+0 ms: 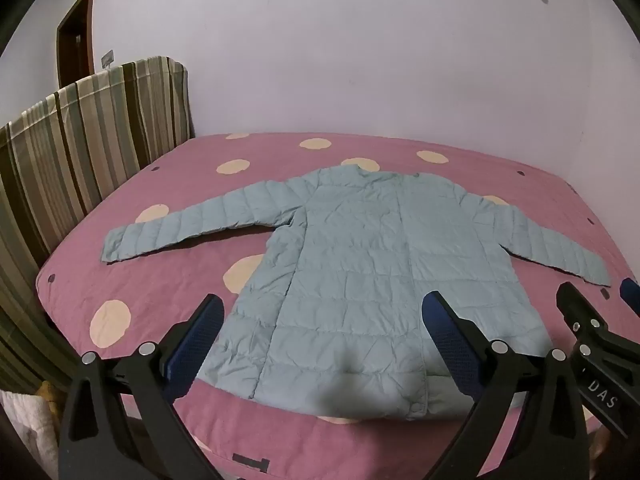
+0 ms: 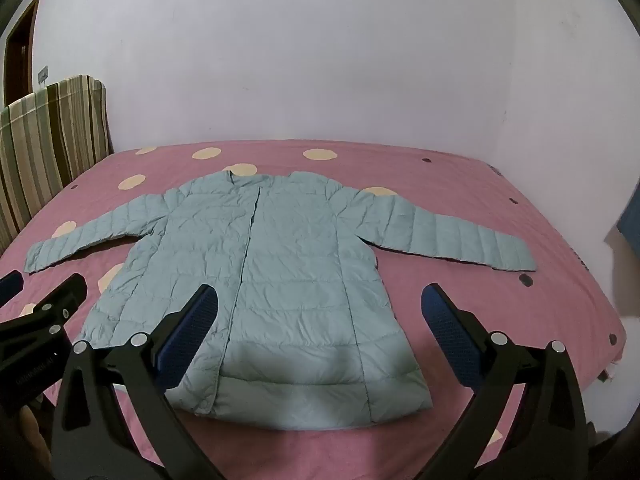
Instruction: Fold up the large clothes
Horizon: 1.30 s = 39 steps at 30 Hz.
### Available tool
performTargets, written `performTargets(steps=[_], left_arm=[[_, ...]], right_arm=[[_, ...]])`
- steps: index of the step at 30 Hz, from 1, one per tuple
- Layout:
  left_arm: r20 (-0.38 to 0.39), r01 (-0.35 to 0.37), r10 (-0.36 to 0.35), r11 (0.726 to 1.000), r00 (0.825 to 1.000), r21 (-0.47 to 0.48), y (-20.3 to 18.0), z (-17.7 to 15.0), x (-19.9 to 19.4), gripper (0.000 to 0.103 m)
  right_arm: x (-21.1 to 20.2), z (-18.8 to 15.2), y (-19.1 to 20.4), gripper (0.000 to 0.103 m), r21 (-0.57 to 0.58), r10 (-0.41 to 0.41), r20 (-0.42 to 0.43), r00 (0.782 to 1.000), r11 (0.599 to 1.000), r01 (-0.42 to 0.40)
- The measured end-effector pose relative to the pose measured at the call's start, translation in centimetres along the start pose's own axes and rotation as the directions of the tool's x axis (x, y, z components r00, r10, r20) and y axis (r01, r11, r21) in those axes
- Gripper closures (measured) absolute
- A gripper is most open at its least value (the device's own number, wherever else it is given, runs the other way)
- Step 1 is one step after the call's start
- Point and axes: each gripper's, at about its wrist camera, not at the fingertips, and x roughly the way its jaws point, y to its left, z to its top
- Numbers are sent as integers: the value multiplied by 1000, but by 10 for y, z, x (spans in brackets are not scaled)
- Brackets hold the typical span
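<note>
A pale blue-green quilted puffer jacket [image 1: 360, 264] lies flat, front up, on a pink bedspread with cream polka dots [image 1: 400, 448]. Its collar points toward the plain pale wall [image 1: 340, 48] and its hem lies nearest the cameras. Both sleeves stretch out sideways from the jacket's body, each angled slightly toward the hem side. The front closure runs as a straight seam from collar to hem, and the fabric shows many small creases.

The left gripper [image 1: 324, 308], black-framed with blue textured pads, hangs above the jacket's hem, its fingers spread wide with nothing between them; one finger sits over the bedspread just beside the jacket's edge, the other over the jacket's lower panel. In the right wrist view the right gripper [image 2: 318, 300] also hovers above the jacket's hem with fingers spread wide and empty, one finger over the lower front near the closure seam, the other over the bedspread just beside the jacket's side. Whether any fingertip touches the cloth cannot be told. Each gripper appears at the edge of the other's view, so the two sit side by side at the hem.

Beyond the jacket's sleeve on the left-gripper side stands a headboard draped in brown, cream and grey-green striped fabric [image 1: 88, 132], and past it a dark brown wooden door [image 1: 76, 36].
</note>
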Motion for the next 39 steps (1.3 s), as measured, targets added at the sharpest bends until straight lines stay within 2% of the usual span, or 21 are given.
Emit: performTargets(steps=[39], left_arm=[[-7, -7, 7, 1000, 1000, 15, -5, -5, 0, 4]], right_arm=[[0, 0, 1, 2, -3, 0, 0, 1000, 1000, 0]])
